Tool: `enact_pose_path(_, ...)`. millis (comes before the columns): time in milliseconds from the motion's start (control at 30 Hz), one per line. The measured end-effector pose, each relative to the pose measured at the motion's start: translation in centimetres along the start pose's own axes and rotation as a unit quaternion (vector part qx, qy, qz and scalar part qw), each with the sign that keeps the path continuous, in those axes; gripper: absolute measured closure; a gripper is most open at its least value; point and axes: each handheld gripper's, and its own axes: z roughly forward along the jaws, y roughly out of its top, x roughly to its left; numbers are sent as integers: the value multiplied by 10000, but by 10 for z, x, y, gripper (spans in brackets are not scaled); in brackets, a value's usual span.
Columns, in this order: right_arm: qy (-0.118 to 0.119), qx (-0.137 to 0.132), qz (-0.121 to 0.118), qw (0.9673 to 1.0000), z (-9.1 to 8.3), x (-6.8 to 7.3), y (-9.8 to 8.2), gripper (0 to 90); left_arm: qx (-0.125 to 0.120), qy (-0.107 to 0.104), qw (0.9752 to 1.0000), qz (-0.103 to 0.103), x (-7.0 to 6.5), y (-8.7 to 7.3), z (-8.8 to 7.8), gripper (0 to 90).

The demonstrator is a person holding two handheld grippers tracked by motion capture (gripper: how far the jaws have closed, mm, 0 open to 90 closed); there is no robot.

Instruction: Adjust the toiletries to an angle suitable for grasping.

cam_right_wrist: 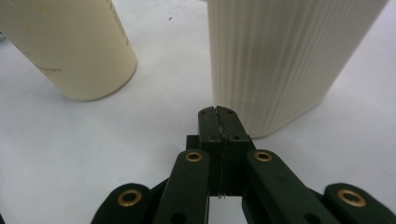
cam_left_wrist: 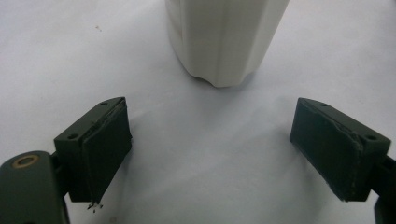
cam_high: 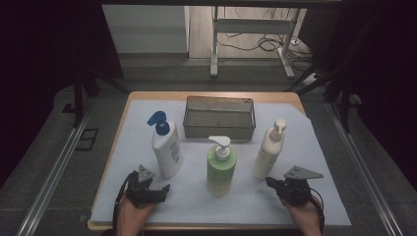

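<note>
High view: white sheet (cam_high: 295,206) over the table, mesh basket (cam_high: 219,118) at the far side, three pump bottles upright in a row nearer the person. Blue-capped bottle (cam_high: 166,147) stands just ahead of the left gripper (cam_high: 156,189) — jaws spread wide, nothing between them, bottle base centred beyond. Cream bottle (cam_high: 268,151) stands just ahead-left of the right gripper (cam_high: 273,183), jaws pressed together, empty. Green bottle (cam_high: 221,169) between both — neither clearly nearer.
</note>
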Motion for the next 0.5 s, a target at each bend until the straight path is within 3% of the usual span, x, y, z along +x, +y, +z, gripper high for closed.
enact_pose_path(200, 63, -50, -25, 10000, 8, 7, 5, 899, -1, 1, 10000, 2, 0, 0, 0, 120)
enact_pose_path(500, -83, -95, -24, 9999, 28, 20, 18, 900, -2, -4, 10000, 0, 0, 0, 0, 120)
